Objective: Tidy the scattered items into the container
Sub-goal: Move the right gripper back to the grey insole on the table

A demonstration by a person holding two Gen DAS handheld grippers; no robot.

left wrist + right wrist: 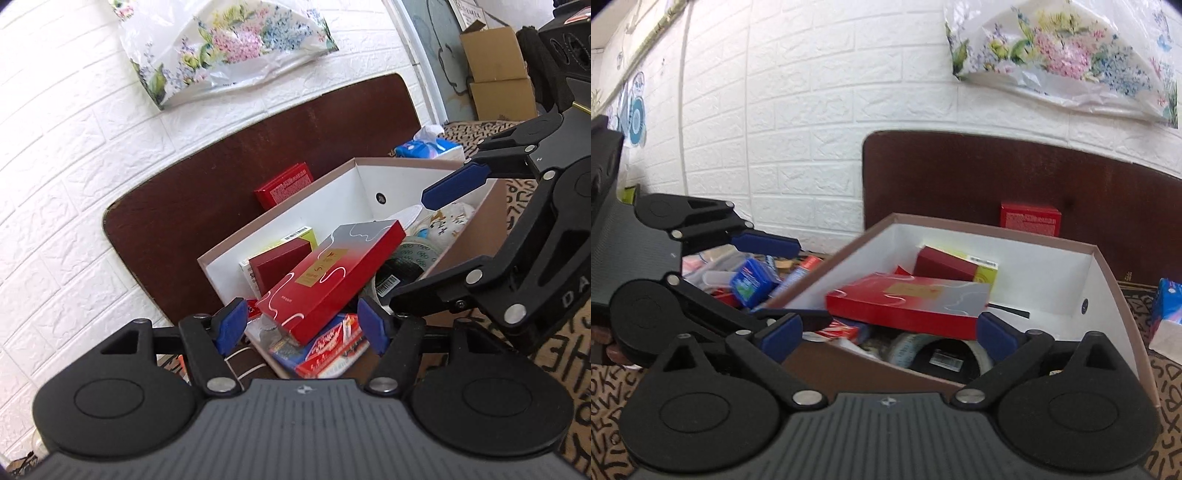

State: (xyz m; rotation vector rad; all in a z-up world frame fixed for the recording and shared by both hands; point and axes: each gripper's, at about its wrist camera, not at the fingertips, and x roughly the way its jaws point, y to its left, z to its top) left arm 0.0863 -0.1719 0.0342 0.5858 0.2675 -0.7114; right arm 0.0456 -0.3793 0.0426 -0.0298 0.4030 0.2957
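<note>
Against the white brick wall: a dark brown board (207, 192) stands behind everything, one floral plastic bag (225, 48) hanging above it.
Surface: a patterned cloth (613, 424) with black letter-like marks carries the things.
Container: one open cardboard box (1115, 295), brown outside and white inside, sits on the cloth, already well filled.
Left tongs (301, 326): low at the box's near corner, angled slightly downward, blue pads apart and pressing on nothing; the corner of the flat red box shows between them without touching either pad.
Right tongs (890, 332): level with the box's near wall, tilted a little downward, pads spread wide and released, nothing gripped; in the left wrist view this tool reaches in from the right above the box.
Flat red box (332, 273): one, the largest item, red fading to grey with wavy white lines, lying tilted on top of the pile inside the container.
Dark red boxes: one (280, 264) inside, leaning by the far wall in front of a yellow-green carton (301, 236).
Red carton behind the container: one (284, 184), standing against the board, outside.
Tape roll: one (417, 254) inside, partly hidden.
Tissue pack: one (428, 147), blue and white, outside past the far end.
Scattered leftovers: a blue packet (751, 282) and several small things left of the container; their number I cannot tell.
</note>
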